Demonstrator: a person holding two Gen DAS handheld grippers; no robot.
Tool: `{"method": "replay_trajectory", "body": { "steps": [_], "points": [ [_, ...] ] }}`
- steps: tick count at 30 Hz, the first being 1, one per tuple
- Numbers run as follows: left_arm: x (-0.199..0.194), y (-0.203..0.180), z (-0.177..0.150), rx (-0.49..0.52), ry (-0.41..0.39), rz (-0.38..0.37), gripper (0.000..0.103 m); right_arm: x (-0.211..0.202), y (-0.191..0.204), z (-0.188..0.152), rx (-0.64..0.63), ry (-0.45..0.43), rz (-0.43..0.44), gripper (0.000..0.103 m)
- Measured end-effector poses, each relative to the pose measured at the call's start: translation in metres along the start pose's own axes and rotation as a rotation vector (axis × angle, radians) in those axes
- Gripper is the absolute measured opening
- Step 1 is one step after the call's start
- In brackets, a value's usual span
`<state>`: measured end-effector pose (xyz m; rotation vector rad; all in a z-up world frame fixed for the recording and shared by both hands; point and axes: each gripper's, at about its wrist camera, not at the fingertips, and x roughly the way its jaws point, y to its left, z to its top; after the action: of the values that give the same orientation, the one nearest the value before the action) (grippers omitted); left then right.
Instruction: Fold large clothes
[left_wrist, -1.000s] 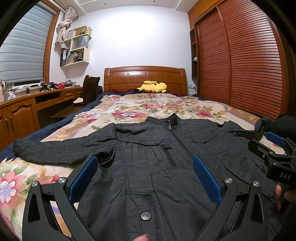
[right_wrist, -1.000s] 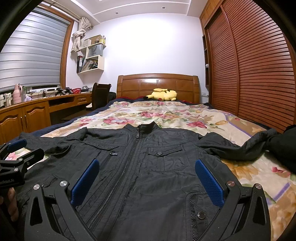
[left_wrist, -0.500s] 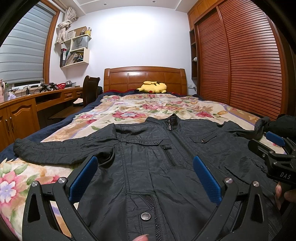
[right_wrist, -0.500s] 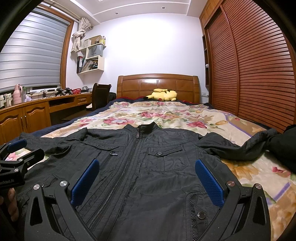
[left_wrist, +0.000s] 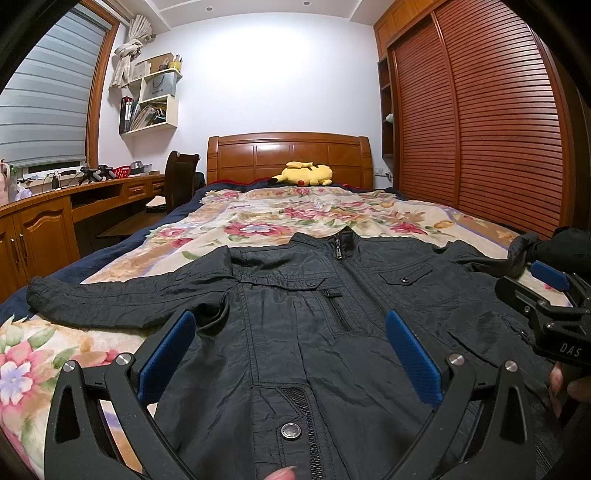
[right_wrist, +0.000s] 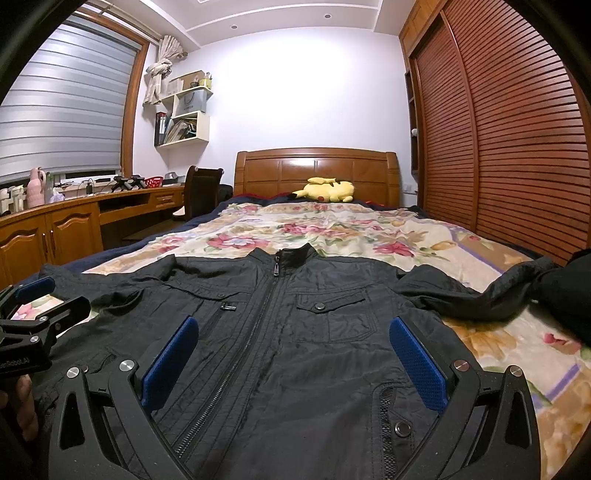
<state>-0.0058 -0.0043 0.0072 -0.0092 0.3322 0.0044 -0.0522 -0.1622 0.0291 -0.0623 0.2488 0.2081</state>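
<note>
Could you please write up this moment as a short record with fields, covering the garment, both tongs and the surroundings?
garment: black jacket, zipped, front up, spread flat on the floral bedspread
left sleeve as seen: stretched straight out
right sleeve as seen: rumpled, running to the bed's edge
left tongs: open, above the lower front, holding nothing
right tongs: open, above the lower front, holding nothing
folding: not begun
at the headboard: yellow plush toy
right side of room: slatted wardrobe doors
</note>
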Motion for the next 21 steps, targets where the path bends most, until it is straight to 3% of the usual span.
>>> {"method": "replay_trajectory", "body": {
  "steps": [11,21],
  "points": [
    [-0.001,0.004,0.007,-0.006,0.010,0.013,0.103,-0.005,0.001,0.003,-0.009,-0.015,0.022,0.103],
    [-0.016,0.032,0.027,-0.034,0.013,0.052,0.103,-0.016,0.017,0.015,-0.059,-0.046,0.091,0.103]
  ]
}}
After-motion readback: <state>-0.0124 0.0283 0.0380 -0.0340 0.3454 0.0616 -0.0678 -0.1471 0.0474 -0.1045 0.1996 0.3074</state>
